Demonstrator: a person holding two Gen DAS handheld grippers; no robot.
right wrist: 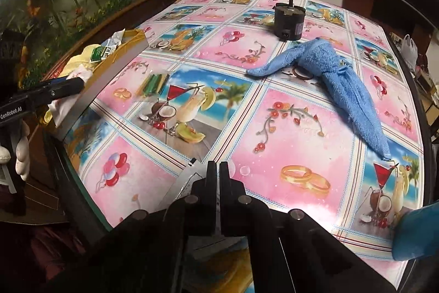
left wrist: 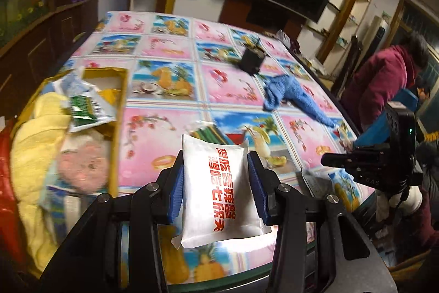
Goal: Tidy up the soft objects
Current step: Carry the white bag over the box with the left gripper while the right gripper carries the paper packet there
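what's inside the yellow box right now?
In the yellow box: a yellow cloth, a green-and-white packet on top, and a pinkish round item, blurred. Anything beneath them is covered.

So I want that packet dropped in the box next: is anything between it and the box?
Nothing visible. The left gripper holds the packet above the table; the box lies just left, open, already partly full.
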